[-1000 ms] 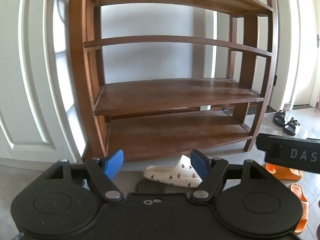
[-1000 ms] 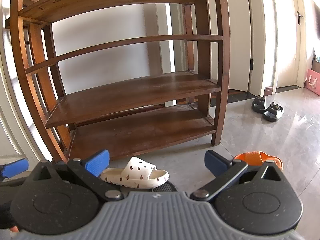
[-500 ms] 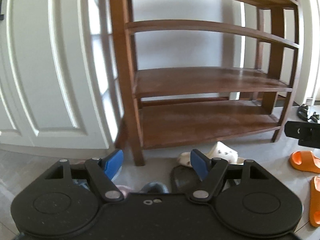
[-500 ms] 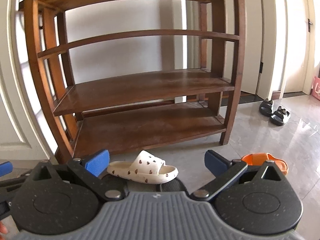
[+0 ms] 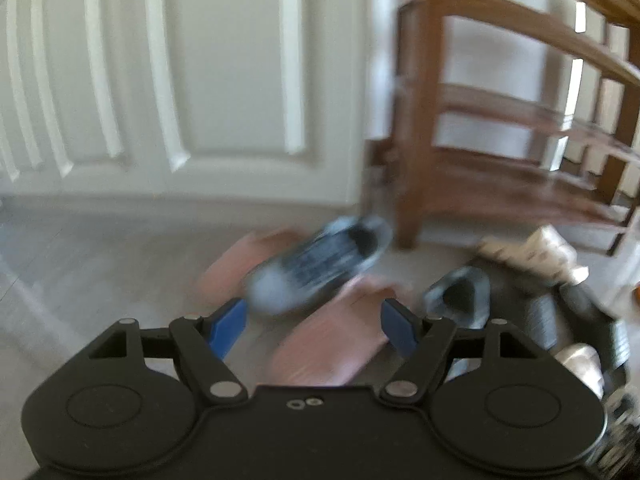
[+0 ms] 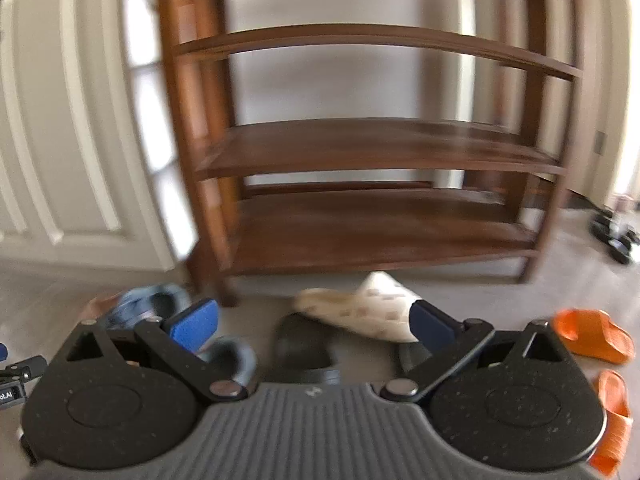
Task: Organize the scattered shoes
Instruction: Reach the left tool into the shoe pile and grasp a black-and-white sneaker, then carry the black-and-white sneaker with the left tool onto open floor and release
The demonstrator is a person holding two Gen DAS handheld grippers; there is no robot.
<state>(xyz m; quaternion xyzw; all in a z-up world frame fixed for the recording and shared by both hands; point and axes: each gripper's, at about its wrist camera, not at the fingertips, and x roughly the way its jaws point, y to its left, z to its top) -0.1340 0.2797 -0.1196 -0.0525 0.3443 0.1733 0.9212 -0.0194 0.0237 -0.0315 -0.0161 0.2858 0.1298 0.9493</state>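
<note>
The left gripper (image 5: 314, 326) hangs with its jaws spread wide and nothing between them, just above a pink slipper (image 5: 332, 344); a blurred blue-grey sneaker (image 5: 320, 264) lies across a second pink slipper (image 5: 244, 256) just beyond, near the left foot of the wooden shoe rack (image 5: 500, 132). The right gripper (image 6: 314, 322) is likewise agape and empty over the floor, with a black slide (image 6: 302, 346) close ahead and a cream spotted slipper (image 6: 360, 308) past it. Two orange slippers (image 6: 592, 334) lie to the right, a dark pair of sandals (image 6: 612, 234) far right, and the rack's shelves (image 6: 372, 148) stand bare at the back.
</note>
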